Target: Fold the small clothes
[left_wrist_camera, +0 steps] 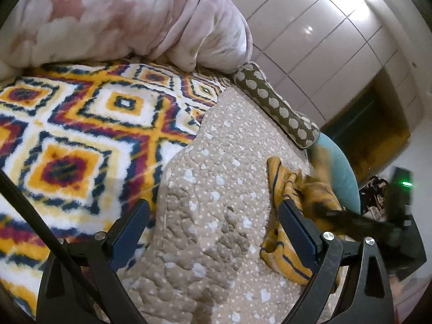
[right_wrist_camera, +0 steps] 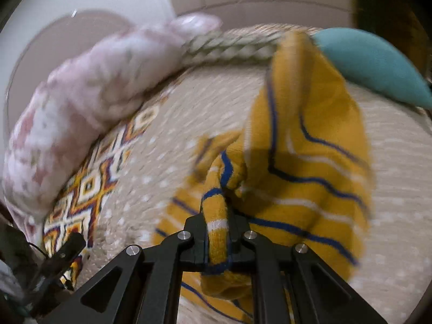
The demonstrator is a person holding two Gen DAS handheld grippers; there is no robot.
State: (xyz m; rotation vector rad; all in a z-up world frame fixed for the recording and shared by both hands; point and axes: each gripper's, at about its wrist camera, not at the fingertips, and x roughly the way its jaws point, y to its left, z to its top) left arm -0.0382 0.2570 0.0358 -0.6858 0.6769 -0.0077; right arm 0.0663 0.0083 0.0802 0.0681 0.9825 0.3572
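Right wrist view alone shows my right gripper [right_wrist_camera: 216, 224] clamped on a bunched fold of the yellow striped garment [right_wrist_camera: 310, 145], cloth spreading ahead and rightward over the beige quilt [right_wrist_camera: 399, 194]. Left wrist view shows my left gripper [left_wrist_camera: 213, 232] spread wide, empty, angled down above the quilt, garment beside its right finger.

A striped garment [right_wrist_camera: 310, 162] lies bunched on a quilted spread [left_wrist_camera: 216, 189], its near edge between the right gripper's [right_wrist_camera: 216, 221] fingers. A cushion [right_wrist_camera: 372, 62] sits at two o'clock, a patterned blanket [left_wrist_camera: 81, 135] at nine, a heaped duvet [left_wrist_camera: 135, 19] at eleven.
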